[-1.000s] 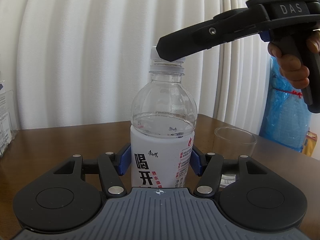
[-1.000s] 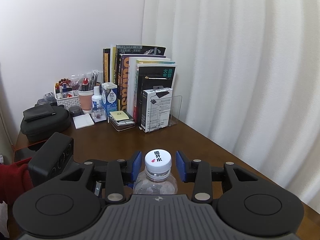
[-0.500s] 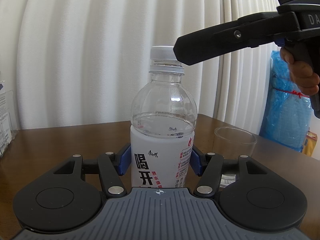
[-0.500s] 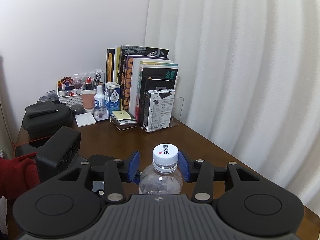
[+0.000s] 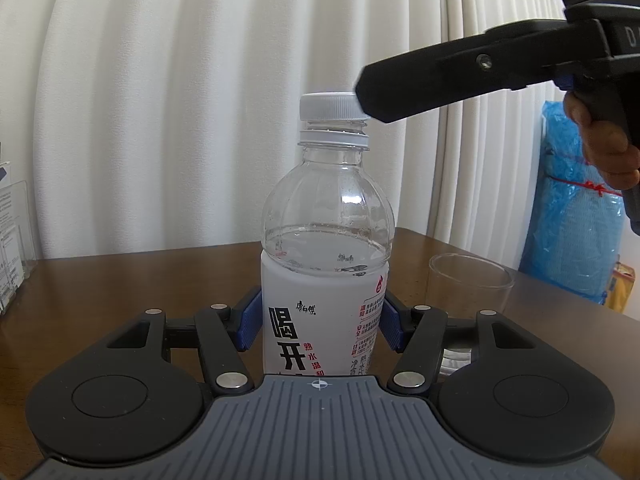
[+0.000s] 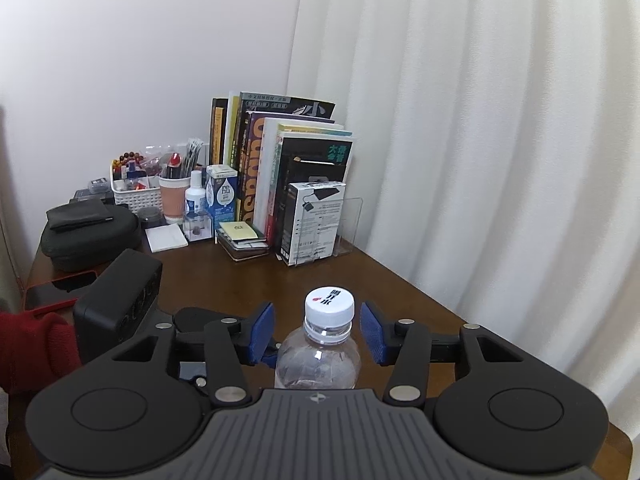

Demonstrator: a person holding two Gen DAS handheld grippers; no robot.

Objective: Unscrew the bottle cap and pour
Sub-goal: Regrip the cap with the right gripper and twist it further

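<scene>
The right gripper (image 6: 317,334) let go of the white ribbed screw cap (image 5: 331,105) and its blue-padded fingers (image 6: 262,332) opened wide on both sides of it. It also rose and drew back to the right. The printed characters on the cap top (image 6: 329,298) had turned to another angle.

Each handheld gripper shows a ribbed grey housing flanked by two round black discs, with black linkage arms pinned by silver screws and blue textured pads (image 6: 262,334) on the fingers. From the left wrist camera, the right gripper (image 5: 362,94) appears as a long black finger with one silver screw, a pistol-style grip in the person's hand (image 5: 606,148), white lettering cut off at the frame edge and, apparently, a row of lenses above. A red knitted sleeve (image 6: 34,354) edges the right wrist view.
</scene>
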